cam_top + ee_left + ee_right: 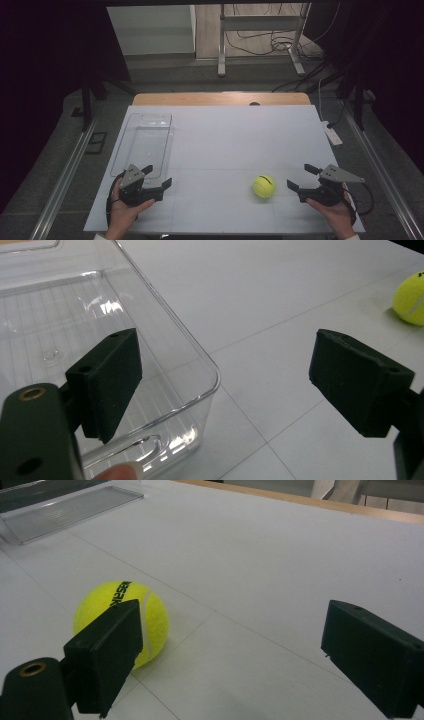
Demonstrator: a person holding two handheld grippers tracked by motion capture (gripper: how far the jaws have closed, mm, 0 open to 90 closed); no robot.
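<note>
Yellow felt tennis ball (263,186) sits nr surface's (225,140) front edge, just left of right tongs (302,177), wide & empty; left tongs (157,176), also wide, farther off.

The clear tray (145,145) is the only bulky obstacle, along the table's left side. To its right the white tabletop (225,145) lies bare as far as the far and right edges. A tennis ball (263,186) sits well to the tray's right, near the front edge. The left gripper (157,176) hovers at the tray's near corner.
</note>
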